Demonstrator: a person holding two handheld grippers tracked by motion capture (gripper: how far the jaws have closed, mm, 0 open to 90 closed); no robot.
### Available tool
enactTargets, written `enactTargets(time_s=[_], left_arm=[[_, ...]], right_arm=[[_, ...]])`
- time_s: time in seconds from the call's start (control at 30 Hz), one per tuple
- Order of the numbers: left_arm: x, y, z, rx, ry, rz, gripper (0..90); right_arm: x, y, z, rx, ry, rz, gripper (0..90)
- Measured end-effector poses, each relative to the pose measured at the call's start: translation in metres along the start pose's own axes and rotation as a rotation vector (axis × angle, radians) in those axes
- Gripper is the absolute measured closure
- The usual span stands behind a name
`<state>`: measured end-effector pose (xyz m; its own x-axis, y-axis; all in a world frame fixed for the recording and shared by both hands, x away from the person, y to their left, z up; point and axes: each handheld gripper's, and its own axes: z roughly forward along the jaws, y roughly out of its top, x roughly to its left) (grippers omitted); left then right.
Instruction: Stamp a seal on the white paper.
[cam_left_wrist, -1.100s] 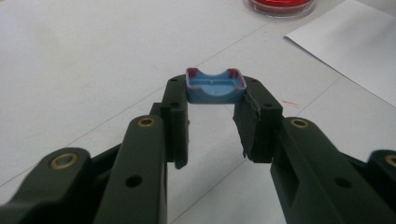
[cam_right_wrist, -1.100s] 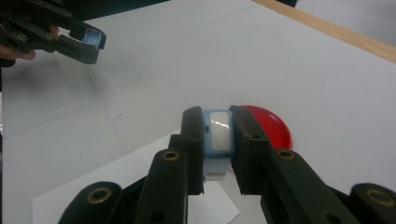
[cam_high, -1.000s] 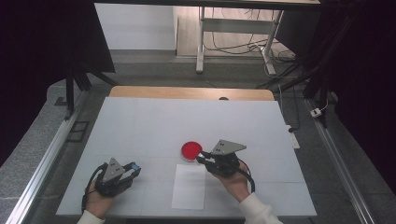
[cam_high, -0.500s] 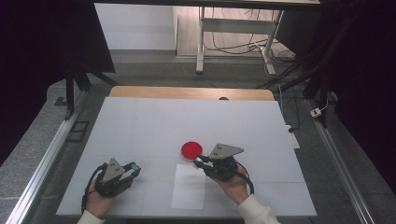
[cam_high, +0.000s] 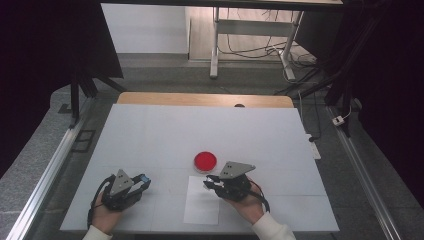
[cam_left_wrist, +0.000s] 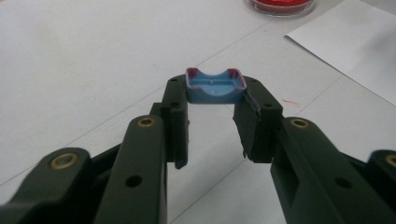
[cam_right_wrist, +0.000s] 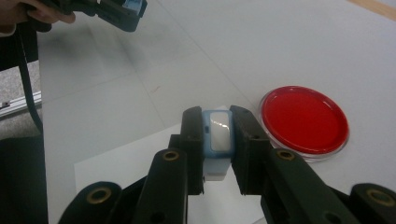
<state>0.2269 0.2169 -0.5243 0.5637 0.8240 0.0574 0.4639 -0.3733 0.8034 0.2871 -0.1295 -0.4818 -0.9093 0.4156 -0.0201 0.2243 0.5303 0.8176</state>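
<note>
While parked low on the bench, left claw clamped on a blue cap, red along its rim, hollow side facing the left gripper view. Pinched at the very tips of both jaws, held just above the white surface. Seen from the high view as a small blue spot at the nose of the claw, near the bench's front left corner. Seen again in the right gripper view, top left, hand wrapped round the body, blue piece poking out.

Over to the right claw: clamped on a pale blue stamp with a clear window on its upper face and a white base below. Jaws pressed flat against both long sides. Hovering over the top edge of the paper, a white sheet lying at the front middle of the bench.

Just beyond the right claw, red dish: round, clear-rimmed, filled red, sitting flat on the bench, just off the paper's far corner. Near the stamp, not touching it. Well apart from the left claw and its cap.

Two claws well apart, left one aimed right, right one aimed left, tips facing each other across the paper.
</note>
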Motion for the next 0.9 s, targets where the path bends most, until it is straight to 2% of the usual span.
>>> enactTargets(time_s=[0.4,0.9], left_arm=[[0.0,0.0,0.0,0.002,0.001,0.0,65.5],[-0.001,0.0,0.0,0.003,-0.001,0.0,65.5]], right_arm=[[0.005,-0.002,0.009,0.044,0.03,-0.019,74.9],[0.009,-0.007,0.019,0.089,0.039,-0.04,74.9]])
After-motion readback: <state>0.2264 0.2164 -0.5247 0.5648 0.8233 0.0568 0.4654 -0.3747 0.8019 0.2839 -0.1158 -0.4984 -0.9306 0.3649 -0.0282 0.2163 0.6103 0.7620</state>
